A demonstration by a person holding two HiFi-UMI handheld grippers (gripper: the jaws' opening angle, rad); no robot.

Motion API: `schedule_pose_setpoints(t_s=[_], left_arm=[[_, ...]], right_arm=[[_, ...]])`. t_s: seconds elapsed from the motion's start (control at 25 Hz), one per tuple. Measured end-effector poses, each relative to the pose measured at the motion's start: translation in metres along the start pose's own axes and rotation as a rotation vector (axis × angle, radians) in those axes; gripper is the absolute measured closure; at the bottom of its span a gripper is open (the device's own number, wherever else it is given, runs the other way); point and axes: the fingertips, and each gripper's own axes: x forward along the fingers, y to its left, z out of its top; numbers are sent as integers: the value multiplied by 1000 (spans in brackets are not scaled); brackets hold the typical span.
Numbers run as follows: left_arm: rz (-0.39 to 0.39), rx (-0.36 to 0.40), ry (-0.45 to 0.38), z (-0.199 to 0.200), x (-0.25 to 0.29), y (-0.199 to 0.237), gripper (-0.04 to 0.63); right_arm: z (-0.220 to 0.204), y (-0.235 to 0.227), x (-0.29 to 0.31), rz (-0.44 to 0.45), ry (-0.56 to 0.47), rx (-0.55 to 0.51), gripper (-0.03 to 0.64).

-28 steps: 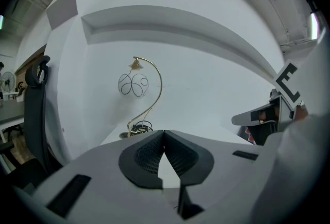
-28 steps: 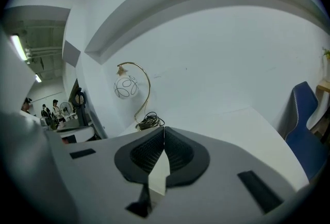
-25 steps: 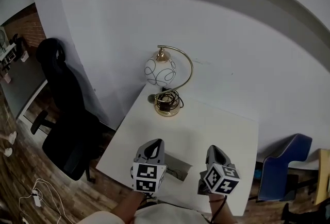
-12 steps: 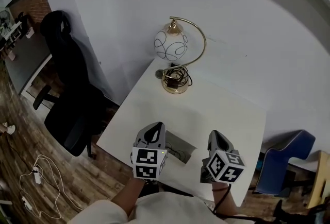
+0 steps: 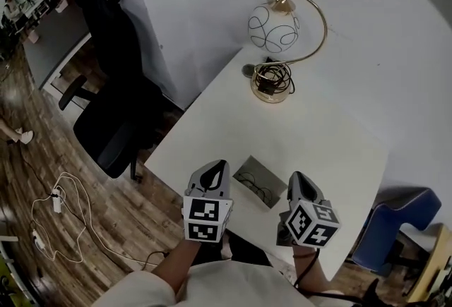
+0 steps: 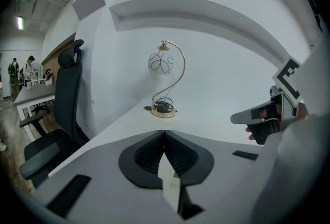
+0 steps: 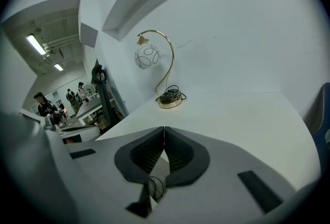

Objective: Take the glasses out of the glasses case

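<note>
The case (image 5: 263, 177) lies open at the lower middle of the head view, a flat grey rectangle on the white counter (image 5: 311, 136), close to the counter's near edge. The glasses (image 5: 256, 188) are in it, thin dark frames lying flat on the grey lining.

The left hand-held gripper (image 5: 216, 169) is at the lower left of the case and the right hand-held gripper (image 5: 297, 179) at its lower right, so the case sits between the two. Both are held above the counter's near edge, and neither touches the case or the glasses.

In the left gripper view the jaws are closed, tips meeting at the middle of the frame with nothing between them. A pale strip shows through the gap under the tips; I cannot tell what it is. The right hand-held gripper shows at that view's right edge, gripped by a hand (image 6: 252, 129).

In the right gripper view the jaws are also closed tip to tip and empty. Through the opening below the tips, in the lower middle of the frame, thin dark loops of the glasses' frame show, lying below the jaws and not between them.

A lamp (image 5: 274, 25) with a round white globe on a curved gold arm stands at the upper right of the head view, at the counter's far side, with a dark cord (image 5: 272, 77) coiled on its base. A black chair (image 5: 113, 80) stands on the wood floor at the upper left, beside the counter.
</note>
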Motion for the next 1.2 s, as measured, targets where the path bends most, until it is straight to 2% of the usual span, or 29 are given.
schedule_pose_setpoints(t_s=[0.52,0.76,1.2], left_arm=[[29,-45,135,-75,-7,14,578],[42,-52,141,-81,-4,18,578],[70,-66,129,-79,-3,23,578]], right_arm=[[-77,28,15,86,206,-89,584],[-88,31,18,121,238,-100,584],[-97,43,29,241,314,-173,581]])
